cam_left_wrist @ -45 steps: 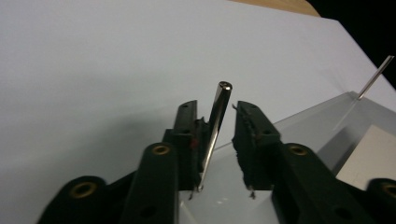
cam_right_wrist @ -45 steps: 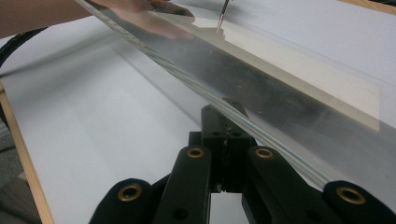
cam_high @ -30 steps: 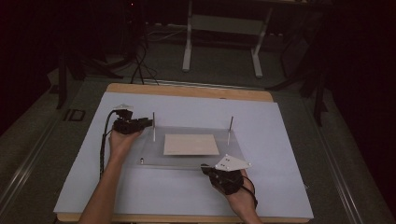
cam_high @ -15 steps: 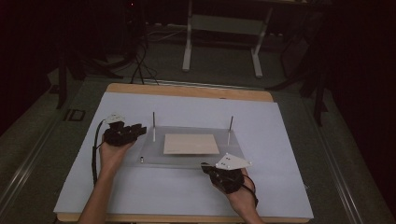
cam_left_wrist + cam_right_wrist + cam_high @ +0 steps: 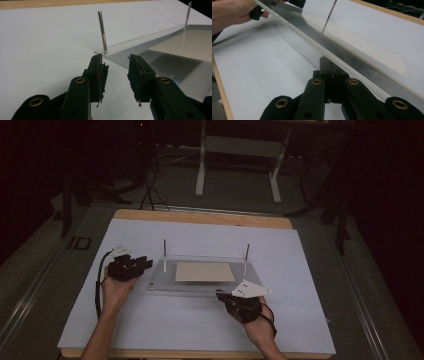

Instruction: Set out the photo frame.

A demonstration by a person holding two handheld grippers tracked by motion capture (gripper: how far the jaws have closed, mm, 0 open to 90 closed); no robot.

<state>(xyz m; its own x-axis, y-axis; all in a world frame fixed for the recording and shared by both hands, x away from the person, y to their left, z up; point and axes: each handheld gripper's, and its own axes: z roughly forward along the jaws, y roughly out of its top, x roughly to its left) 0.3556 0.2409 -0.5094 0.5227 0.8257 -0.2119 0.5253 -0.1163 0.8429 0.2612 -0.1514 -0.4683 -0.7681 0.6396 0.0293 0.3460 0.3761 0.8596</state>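
Clear acrylic plate (image 5: 200, 285) lies flat at the centre of the white table cover (image 5: 300, 270), with a tan rectangular sheet (image 5: 205, 271) resting on its middle. Two thin metal pins stand upright from its far corners: the left pin (image 5: 164, 255) at about ten o'clock from the sheet, the right pin (image 5: 247, 253) at about two o'clock.

I hold my left gripper (image 5: 145, 263) just off the plate's left edge, at nine o'clock from the sheet. In the left gripper view its jaws stand apart with a clear gap and nothing between them, pointing at the plate's near corner below the left pin (image 5: 102, 32).

I hold my right gripper (image 5: 221, 294) at the plate's near edge, at about five o'clock from the sheet. In the right gripper view its jaws are pressed together right against the plate's edge (image 5: 352, 67); I cannot tell whether they pinch it.
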